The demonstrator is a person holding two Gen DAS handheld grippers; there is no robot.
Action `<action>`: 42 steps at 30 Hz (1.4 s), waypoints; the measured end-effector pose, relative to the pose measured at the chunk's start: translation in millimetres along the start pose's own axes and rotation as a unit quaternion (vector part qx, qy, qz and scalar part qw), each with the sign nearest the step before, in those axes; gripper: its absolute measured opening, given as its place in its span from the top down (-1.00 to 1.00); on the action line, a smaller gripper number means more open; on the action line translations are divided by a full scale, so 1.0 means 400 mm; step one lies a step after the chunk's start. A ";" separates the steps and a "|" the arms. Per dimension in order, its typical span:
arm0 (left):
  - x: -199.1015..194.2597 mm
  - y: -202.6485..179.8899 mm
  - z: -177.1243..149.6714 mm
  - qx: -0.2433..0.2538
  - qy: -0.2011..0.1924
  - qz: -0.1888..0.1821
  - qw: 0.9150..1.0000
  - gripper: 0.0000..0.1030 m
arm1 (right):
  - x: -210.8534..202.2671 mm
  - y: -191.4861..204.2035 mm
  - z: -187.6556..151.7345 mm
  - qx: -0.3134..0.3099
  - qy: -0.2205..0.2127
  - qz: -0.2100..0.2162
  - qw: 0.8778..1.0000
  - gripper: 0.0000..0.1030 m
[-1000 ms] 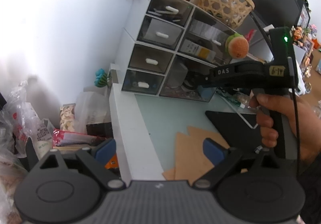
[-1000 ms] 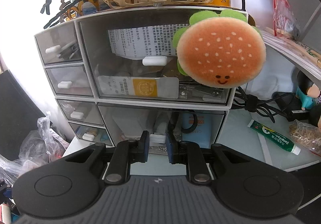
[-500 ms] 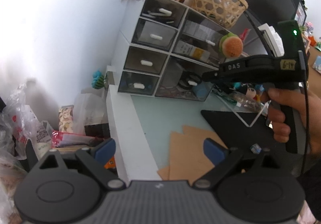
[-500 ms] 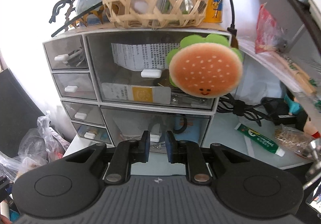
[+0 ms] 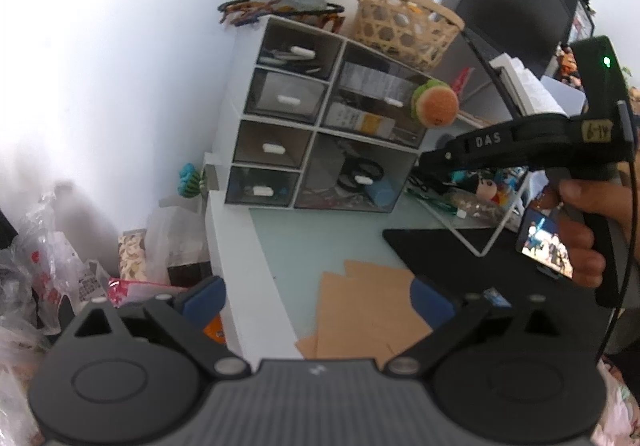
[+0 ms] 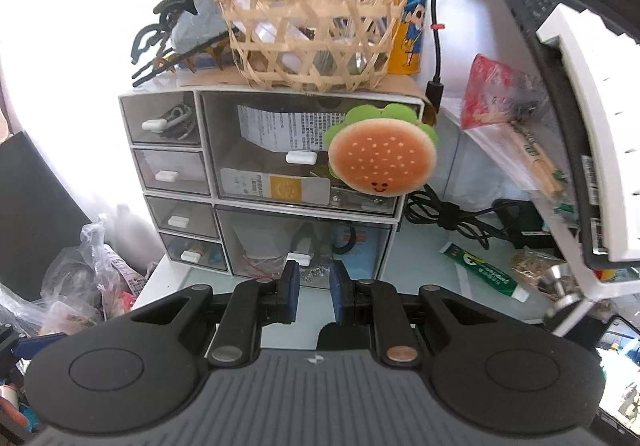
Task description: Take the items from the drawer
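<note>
A white desktop drawer unit (image 6: 208,194) (image 5: 240,102) with smoky clear fronts and white handles stands at the back of the desk; all its drawers are shut. A plush hamburger (image 6: 382,162) (image 5: 436,104) hangs on its upper large drawer. My right gripper (image 6: 313,286) is nearly shut with a narrow gap and holds nothing; it sits just in front of the lower large drawer's handle (image 6: 299,257), apart from it. My left gripper (image 5: 318,296) is wide open and empty, low over the desk's front left edge, far from the drawers.
A woven basket (image 6: 312,34) and hair clips (image 6: 168,30) sit on top of the unit. A toothpaste tube (image 6: 482,270), a black cable (image 6: 448,214) and a laptop stand (image 6: 576,150) lie to the right. Brown cardboard (image 5: 364,310) and a black mat (image 5: 440,250) lie on the desk; bags (image 5: 36,262) crowd the left.
Both grippers have pulled back from the drawer unit, which now looks smaller. The right gripper's fingers have parted slightly. The drawers stay shut.
</note>
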State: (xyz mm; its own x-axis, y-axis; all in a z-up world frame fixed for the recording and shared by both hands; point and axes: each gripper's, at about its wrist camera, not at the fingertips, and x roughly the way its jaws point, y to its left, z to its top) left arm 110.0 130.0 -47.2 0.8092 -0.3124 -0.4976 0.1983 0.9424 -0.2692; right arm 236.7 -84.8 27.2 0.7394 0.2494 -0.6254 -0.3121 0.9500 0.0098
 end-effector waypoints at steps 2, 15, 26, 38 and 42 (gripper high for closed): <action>-0.005 -0.007 0.000 0.004 -0.001 -0.001 1.000 -0.96 | -0.012 0.002 -0.002 0.001 0.002 -0.002 1.000 0.64; -0.034 -0.066 -0.002 0.036 -0.011 -0.002 0.999 -0.98 | -0.137 -0.007 -0.037 0.028 -0.002 0.023 0.999 0.63; -0.065 -0.116 0.000 0.050 -0.021 0.003 0.999 -0.98 | -0.245 -0.032 -0.104 0.046 -0.022 0.034 0.998 0.45; -0.124 -0.187 0.037 0.048 -0.043 0.025 0.998 -0.98 | -0.345 -0.037 -0.225 0.058 -0.069 0.053 0.995 -0.66; -0.137 -0.210 0.039 0.046 -0.046 0.041 0.997 -0.99 | -0.373 -0.054 -0.251 0.075 -0.082 0.063 0.992 -0.78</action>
State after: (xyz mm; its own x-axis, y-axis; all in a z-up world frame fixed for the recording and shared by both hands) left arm 57.6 69.9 15.4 0.8709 -0.2257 -0.4365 0.1756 0.9726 -0.1525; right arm 73.2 -161.5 42.2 0.7918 0.3828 -0.4759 -0.3242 0.9238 0.2036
